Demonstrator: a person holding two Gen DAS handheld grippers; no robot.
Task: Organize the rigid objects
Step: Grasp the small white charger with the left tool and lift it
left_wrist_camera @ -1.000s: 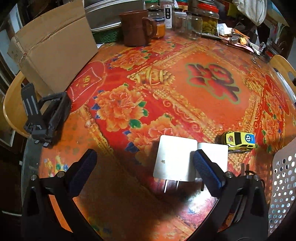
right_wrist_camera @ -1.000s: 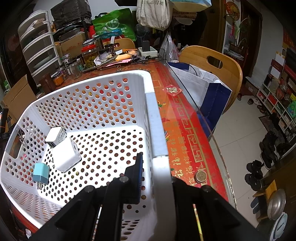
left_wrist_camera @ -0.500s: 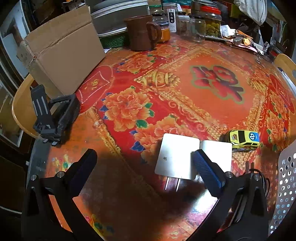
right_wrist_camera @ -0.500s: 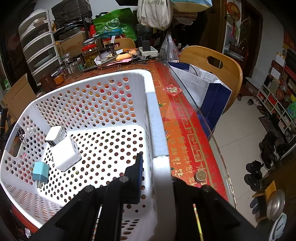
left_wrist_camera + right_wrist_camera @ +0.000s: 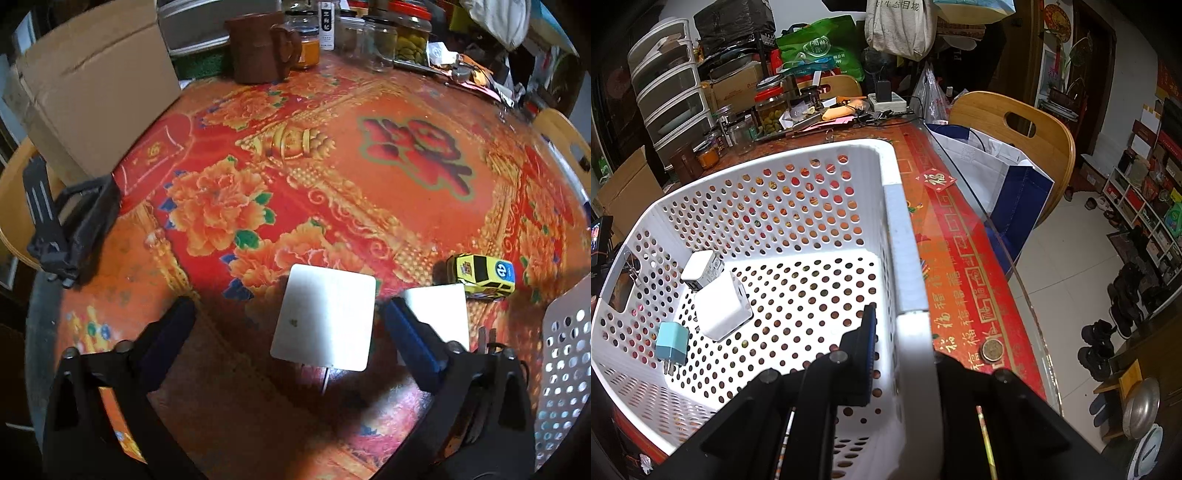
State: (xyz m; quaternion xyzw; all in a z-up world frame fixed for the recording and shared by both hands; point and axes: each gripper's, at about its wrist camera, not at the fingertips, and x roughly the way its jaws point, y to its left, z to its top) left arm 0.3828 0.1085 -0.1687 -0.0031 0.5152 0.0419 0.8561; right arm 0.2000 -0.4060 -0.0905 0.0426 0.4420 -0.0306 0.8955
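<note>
In the left wrist view my left gripper (image 5: pixel 288 325) is open, its fingers to either side of a white charger (image 5: pixel 325 317) that lies flat on the red tablecloth, prongs toward me. A second white charger (image 5: pixel 437 314) lies just right of it, partly behind my right finger. A yellow toy car (image 5: pixel 482 275) sits beyond that. In the right wrist view my right gripper (image 5: pixel 905 343) is shut on the white basket's rim (image 5: pixel 907 266). Inside the basket lie two white chargers (image 5: pixel 722 304) (image 5: pixel 701 267) and a teal plug (image 5: pixel 671 343).
A cardboard box (image 5: pixel 96 85) and a black phone stand (image 5: pixel 66 225) sit at the table's left. A brown mug (image 5: pixel 258 48) and jars (image 5: pixel 406 37) line the far edge. The basket's corner (image 5: pixel 565 350) shows at the right. A coin (image 5: pixel 993 349) lies near the glass table edge, a wooden chair (image 5: pixel 1015 125) beyond.
My left gripper has moved forward, so the flat white charger now lies between its fingers. The right gripper and basket have not moved.
</note>
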